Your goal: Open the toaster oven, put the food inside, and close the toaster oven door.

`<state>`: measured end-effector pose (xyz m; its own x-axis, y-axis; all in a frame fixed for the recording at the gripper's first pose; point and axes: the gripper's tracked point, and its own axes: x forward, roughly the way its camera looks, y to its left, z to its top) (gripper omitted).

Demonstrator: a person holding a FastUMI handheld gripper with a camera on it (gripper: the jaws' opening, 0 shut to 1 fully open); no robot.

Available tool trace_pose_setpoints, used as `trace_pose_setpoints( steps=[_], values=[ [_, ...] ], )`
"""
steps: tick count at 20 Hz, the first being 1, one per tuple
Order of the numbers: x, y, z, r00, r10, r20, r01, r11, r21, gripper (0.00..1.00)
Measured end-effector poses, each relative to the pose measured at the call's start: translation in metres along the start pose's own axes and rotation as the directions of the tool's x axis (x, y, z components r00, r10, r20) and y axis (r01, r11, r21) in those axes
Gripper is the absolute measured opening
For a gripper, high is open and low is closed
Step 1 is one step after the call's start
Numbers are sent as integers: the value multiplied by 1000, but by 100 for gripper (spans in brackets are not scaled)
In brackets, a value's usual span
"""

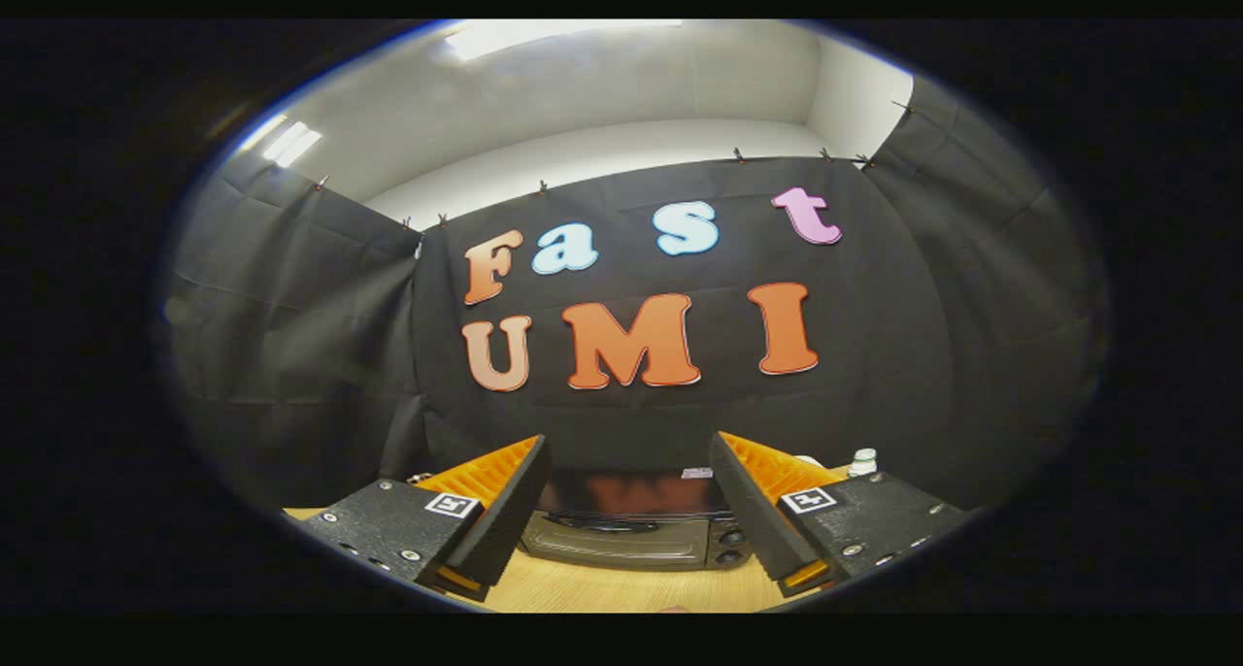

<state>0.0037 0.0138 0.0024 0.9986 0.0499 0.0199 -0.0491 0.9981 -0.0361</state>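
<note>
One gripper was seen, with its two fingers spread wide apart and nothing held between them. Each finger carried one small square marker tag on its upper face, two tags in all.

Below and between the fingers a pale wooden worktop was seen, its bare surface running forward to the task's appliance.

Just ahead of the fingers, and framed in the gap between them, one dark, boxy metal toaster oven was set on the worktop. Its long axis lay crosswise to the fingers, side to side, and its front was turned toward the gripper. The door was shut, with one dark bar handle running along its upper part, parallel to the long axis. Two round knobs were counted at the right end of the front, one stacked above the other. The glossy top of the oven was seen to carry a blurred reflection.

Beyond the right finger, one small white bottle was standing upright on the worktop; its contents could not be told. Any food was too hidden to be made out.

Farthest back, black cloth was hung as the booth's wall, with a pale ceiling and two bright light panels above it.
</note>
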Motion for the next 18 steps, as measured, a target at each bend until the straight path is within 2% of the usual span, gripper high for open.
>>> trace_pose_setpoints(
  steps=[7,11,18],
  values=[
    [17,-3,-18,1000,-20,-7,20,1000,18,97],
    [37,-2,-52,997,-31,-73,35,998,59,97],
    [79,6,-127,974,-49,-221,62,997,52,97]
  ],
)
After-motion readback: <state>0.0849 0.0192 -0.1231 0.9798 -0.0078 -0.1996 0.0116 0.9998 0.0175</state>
